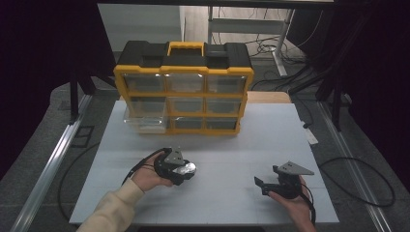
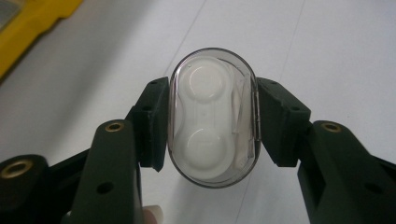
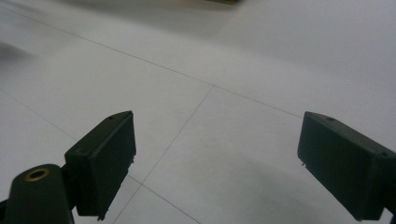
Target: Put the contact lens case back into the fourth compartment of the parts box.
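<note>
A clear oval case (image 2: pixel 212 116) with a white two-well contact lens holder inside sits clamped between the jaws of my left gripper (image 2: pixel 212 123). From the high view, that left gripper (image 1: pixel 186 170) hovers just over the white table, left of centre, with the shiny case (image 1: pixel 185 168) at its tip. My right gripper (image 1: pixel 260 183) rests low at the front right, jaws spread wide with bare table between them. Its dark pads (image 3: pixel 105 158) stand far apart in the right gripper view, nothing held.
A yellow and black drawer organiser (image 1: pixel 183 87) with clear drawers stands at the back of the white table (image 1: pixel 227 145). One lower-left drawer (image 1: pixel 145 121) is pulled out. Cables lie on the floor to both sides.
</note>
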Action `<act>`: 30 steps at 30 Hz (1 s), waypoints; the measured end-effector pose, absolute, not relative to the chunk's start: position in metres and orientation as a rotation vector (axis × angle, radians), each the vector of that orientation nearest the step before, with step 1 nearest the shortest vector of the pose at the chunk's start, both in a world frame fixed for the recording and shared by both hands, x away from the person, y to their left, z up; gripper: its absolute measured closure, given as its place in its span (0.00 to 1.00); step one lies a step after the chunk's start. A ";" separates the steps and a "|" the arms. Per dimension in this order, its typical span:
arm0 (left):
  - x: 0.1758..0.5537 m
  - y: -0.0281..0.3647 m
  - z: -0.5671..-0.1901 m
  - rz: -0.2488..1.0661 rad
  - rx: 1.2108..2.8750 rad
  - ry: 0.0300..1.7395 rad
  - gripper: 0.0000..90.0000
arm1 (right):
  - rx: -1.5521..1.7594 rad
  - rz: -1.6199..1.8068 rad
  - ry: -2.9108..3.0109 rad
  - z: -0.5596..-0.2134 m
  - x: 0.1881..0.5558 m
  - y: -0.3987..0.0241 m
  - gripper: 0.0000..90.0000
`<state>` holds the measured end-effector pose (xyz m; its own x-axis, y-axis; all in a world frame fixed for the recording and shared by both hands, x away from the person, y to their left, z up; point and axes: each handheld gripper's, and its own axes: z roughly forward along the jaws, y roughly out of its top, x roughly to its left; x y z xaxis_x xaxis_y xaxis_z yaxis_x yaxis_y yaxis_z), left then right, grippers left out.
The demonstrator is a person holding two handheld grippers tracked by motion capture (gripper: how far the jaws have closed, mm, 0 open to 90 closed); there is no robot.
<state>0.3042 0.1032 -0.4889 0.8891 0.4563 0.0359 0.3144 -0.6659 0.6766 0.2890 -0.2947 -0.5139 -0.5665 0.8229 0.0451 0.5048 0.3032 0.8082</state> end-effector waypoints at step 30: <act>0.294 0.116 -0.471 0.348 2.225 0.615 0.53 | 1.189 1.149 2.197 -0.514 0.289 -0.295 0.13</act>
